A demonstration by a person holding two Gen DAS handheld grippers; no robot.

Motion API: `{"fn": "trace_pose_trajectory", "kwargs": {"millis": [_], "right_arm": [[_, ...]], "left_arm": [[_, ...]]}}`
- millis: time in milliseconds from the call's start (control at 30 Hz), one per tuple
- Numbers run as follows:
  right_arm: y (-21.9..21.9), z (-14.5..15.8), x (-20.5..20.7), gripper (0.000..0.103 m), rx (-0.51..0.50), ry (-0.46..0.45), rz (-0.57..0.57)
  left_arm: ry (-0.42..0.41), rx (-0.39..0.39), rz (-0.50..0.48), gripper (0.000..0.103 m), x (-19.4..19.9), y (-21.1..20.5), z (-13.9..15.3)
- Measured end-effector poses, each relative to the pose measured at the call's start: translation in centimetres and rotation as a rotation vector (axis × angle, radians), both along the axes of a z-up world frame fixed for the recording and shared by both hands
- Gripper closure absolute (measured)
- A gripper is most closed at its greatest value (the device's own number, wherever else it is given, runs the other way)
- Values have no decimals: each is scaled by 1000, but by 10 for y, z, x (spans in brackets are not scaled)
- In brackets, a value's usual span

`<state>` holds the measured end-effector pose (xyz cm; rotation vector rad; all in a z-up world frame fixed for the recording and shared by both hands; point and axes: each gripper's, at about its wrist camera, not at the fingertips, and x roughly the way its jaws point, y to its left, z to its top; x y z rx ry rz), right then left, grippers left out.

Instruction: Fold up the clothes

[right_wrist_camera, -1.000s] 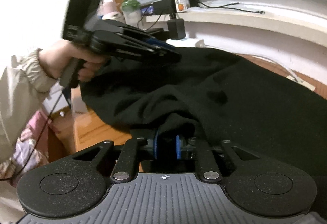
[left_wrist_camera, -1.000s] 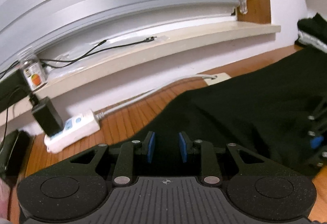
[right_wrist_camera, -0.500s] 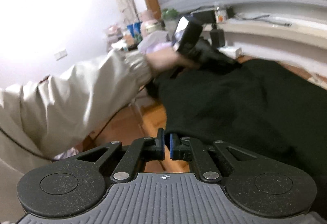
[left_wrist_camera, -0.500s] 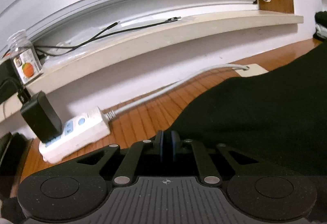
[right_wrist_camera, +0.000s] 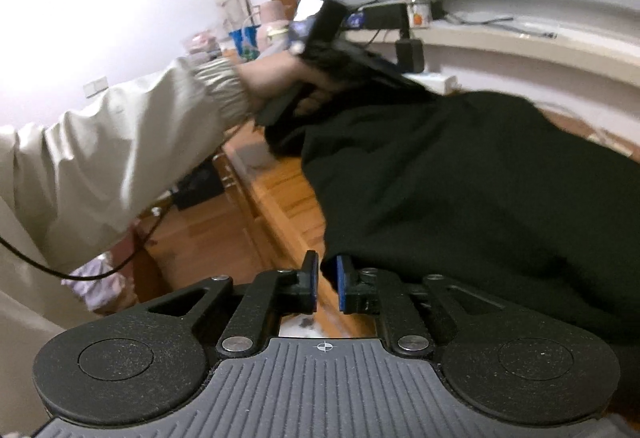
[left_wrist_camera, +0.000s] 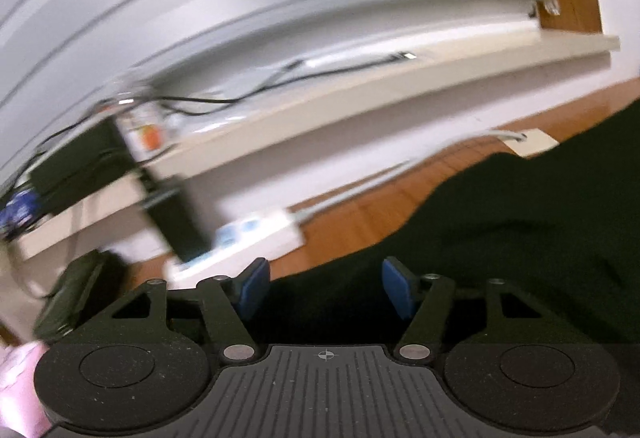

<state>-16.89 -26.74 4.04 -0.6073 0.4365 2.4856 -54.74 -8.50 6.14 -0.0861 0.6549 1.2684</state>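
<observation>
Left gripper [left_wrist_camera: 325,288] jaws wide, nothing between, black garment [left_wrist_camera: 520,238] just beyond them. Right gripper [right_wrist_camera: 327,284] jaws narrow, small gap, garment edge at right pad; whether pinched, cannot tell. Garment spread over wooden surface [right_wrist_camera: 288,206] ahead of both. Power strip [left_wrist_camera: 240,242] beyond left jaws.

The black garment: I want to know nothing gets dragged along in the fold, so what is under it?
The black garment lies on a wooden tabletop, bare only along its near edge and behind the cloth. Whatever lies beneath the fabric is covered.
</observation>
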Motion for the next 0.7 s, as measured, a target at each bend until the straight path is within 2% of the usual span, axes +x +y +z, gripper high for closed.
{"fn": "trace_pose_trajectory", "kwargs": {"millis": [133,200,233,367,467,500,533,567,600,700], "right_arm": [[-7,13,6,85,71,-2,-26],[-5,17,8,72,100,-5,-40],[-2,17,7,70,105,-7,-48],[13,15,5,68,123,-15,-78],[24,14,4,68,137,-20,-101],[27,7,-1,68,129,-40,-101],[30,0,-6,68,121,-60,-101],[30,-6,-10,69,116,-80,-103],[31,-13,-13,69,102,-95,-102],[21,-22,-13,68,69,-88,-98]], "left_arm": [[-13,2,78,31,-36,-17,5],[13,-42,171,30,-52,-24,5],[0,-47,193,29,-60,-31,7],[-92,-71,229,27,-87,-54,12],[-130,-100,230,27,-99,-55,5],[-146,-112,224,29,-101,-53,2],[-162,-124,215,38,-103,-52,-1],[-171,-138,205,58,-104,-50,-4],[-179,-153,195,69,-105,-48,-6],[-150,-151,229,72,-107,-37,-13]]}}
